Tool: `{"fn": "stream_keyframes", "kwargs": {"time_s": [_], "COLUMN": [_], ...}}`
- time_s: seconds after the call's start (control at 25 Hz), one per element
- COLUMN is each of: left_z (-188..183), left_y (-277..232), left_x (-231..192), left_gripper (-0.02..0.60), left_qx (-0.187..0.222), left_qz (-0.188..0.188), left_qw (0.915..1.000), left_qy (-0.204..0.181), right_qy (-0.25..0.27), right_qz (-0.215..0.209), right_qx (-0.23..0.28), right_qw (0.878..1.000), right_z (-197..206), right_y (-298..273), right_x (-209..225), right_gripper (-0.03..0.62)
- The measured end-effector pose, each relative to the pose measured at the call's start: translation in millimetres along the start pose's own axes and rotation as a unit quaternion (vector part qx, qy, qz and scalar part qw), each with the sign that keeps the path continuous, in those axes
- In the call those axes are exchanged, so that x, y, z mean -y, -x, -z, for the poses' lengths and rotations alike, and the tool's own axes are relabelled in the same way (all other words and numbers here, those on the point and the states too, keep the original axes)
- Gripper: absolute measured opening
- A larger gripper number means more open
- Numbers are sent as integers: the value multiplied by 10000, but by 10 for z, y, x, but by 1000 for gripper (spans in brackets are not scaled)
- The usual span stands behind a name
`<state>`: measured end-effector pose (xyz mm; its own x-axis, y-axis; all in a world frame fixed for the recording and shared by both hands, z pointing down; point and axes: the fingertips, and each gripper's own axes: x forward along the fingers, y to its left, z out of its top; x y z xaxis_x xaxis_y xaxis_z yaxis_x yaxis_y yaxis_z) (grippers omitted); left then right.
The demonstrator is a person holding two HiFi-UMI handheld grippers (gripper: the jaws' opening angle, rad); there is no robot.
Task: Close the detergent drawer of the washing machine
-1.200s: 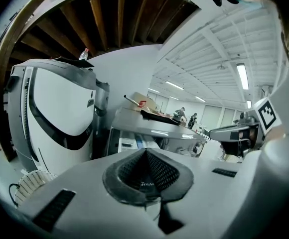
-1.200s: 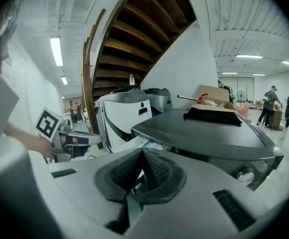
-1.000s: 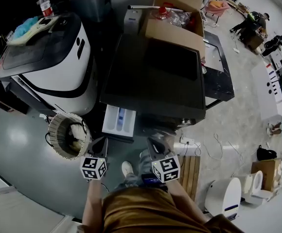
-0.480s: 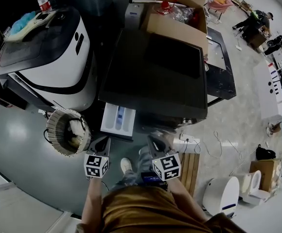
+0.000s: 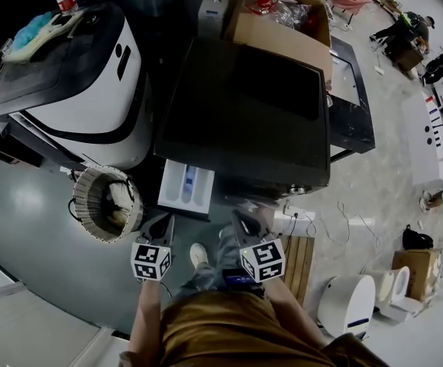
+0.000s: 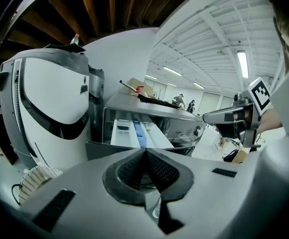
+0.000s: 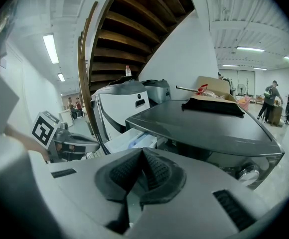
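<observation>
The washing machine has a dark flat top. Its white detergent drawer with a blue insert stands pulled out from the front left. My left gripper is shut and empty, just short of the drawer's front edge and slightly left of it. My right gripper is also shut and empty, to the right of the drawer in front of the machine. In the left gripper view the open drawer lies straight beyond the shut jaws. In the right gripper view the drawer shows to the left, beyond the shut jaws.
A white and black machine stands left of the washer. A round woven basket sits on the floor by my left gripper. A cardboard box rests behind the washer. A power strip and a wooden pallet lie at the right.
Almost nothing: the left gripper edged slightly toward the drawer, and both grippers stay shut and empty. The drawer is as far out as before.
</observation>
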<state>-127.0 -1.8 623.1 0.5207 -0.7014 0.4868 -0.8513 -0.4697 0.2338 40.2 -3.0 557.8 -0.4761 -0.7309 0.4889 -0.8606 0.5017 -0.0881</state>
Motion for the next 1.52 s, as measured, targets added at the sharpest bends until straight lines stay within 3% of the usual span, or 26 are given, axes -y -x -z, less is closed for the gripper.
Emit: {"fn": "stream_keyframes", "kwargs": {"time_s": [1.52], "left_z": [-111], "left_y": [-131], "left_x": [-66], "left_gripper": [25], "left_qx": [135], "left_qz": [-17], "left_qw": [9996], "left_qy": [265], "right_qy": [-172], "right_qz": [200], "right_qx": [12], "right_qw": [9997], "right_z": [-2], "right_y": [-123], "right_x": [322], "right_gripper": [12]}}
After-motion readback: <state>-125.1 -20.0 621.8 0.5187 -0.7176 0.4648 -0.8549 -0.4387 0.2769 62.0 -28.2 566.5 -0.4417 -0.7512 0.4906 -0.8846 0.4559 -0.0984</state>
